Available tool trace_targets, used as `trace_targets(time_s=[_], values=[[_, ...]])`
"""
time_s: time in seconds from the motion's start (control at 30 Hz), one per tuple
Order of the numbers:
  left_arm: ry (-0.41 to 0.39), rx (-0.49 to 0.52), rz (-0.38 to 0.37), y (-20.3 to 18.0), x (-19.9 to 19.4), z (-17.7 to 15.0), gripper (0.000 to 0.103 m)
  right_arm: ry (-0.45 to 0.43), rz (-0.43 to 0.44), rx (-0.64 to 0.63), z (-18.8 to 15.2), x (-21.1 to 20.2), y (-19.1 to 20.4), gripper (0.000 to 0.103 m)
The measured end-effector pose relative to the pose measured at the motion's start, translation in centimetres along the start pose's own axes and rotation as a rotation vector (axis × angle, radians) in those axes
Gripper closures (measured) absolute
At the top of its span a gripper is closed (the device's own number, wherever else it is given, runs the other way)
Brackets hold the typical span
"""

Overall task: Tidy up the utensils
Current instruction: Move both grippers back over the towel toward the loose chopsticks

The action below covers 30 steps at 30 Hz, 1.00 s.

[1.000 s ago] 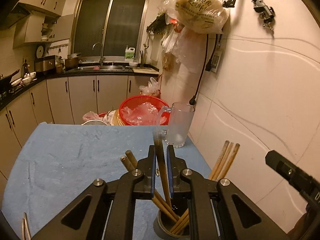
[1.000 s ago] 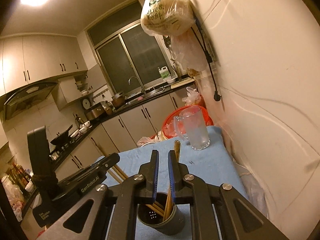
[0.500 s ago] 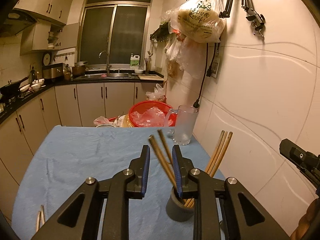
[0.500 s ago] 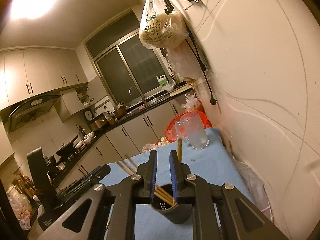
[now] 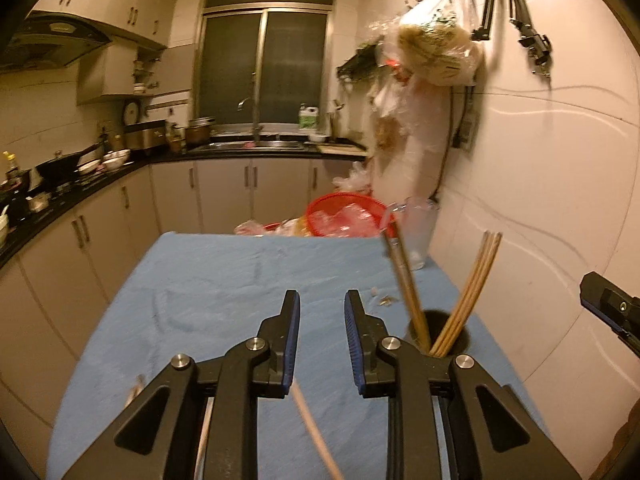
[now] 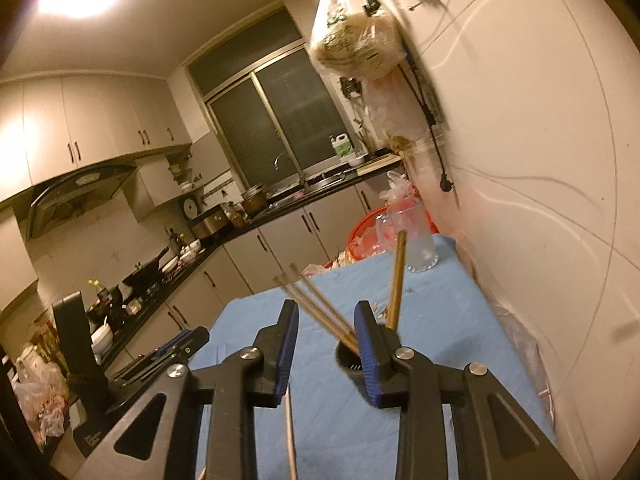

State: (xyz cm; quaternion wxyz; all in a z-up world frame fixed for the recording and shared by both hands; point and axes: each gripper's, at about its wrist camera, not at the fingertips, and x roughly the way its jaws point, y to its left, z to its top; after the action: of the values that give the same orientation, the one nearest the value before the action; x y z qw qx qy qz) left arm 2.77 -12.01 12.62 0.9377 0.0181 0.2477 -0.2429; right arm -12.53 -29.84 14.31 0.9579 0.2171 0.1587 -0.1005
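A dark round holder [image 5: 460,338] stands on the blue tablecloth [image 5: 224,288] near the right wall, with several wooden chopsticks [image 5: 472,292] leaning in it. It also shows in the right wrist view [image 6: 347,360] with chopsticks [image 6: 316,304] fanned out. My left gripper [image 5: 322,308] is open and empty, left of the holder. My right gripper [image 6: 326,316] is open and empty, just in front of the holder. Loose chopsticks [image 5: 316,436] lie on the cloth under the left gripper; one more [image 6: 290,432] lies under the right gripper.
A clear glass mug [image 5: 418,236] stands at the table's far right by the wall. A red basket [image 5: 344,220] with plastic bags sits behind the table. A white wall runs along the right. Kitchen cabinets and counters stand left and behind.
Both grippers have opened wider and let go of chopsticks, which now stand in the holder. The left gripper has moved left and back from the holder.
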Motion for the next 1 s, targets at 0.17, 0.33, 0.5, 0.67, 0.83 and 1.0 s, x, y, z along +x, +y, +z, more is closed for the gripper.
trace_targets(time_s=[0.17, 0.33, 0.5, 0.67, 0.83, 1.0], values=[[0.024, -0.003, 0.096, 2.5, -1.7, -2.0, 0.080, 0.039, 0.018, -0.025, -2.2, -0.3, 2.1, 0.071], [0.046, -0.010, 0.179, 5.6, -3.4, -4.0, 0.080, 0.094, 0.048, -0.049, -4.3, 0.2, 4.1, 0.071], [0.070, -0.030, 0.235, 8.4, -4.2, -5.5, 0.080, 0.163, 0.083, -0.082, -6.3, 1.4, 6.5, 0.071], [0.095, -0.025, 0.293, 10.7, -4.3, -6.8, 0.078, 0.222, 0.091, -0.124, -7.8, 3.1, 8.3, 0.071], [0.222, -0.078, 0.297, 15.6, -3.8, -9.7, 0.070, 0.306, 0.079, -0.163, -9.2, 4.9, 8.7, 0.071], [0.364, -0.198, 0.280, 21.3, -2.2, -12.2, 0.070, 0.419, 0.064, -0.160, -11.0, 8.3, 8.7, 0.071]])
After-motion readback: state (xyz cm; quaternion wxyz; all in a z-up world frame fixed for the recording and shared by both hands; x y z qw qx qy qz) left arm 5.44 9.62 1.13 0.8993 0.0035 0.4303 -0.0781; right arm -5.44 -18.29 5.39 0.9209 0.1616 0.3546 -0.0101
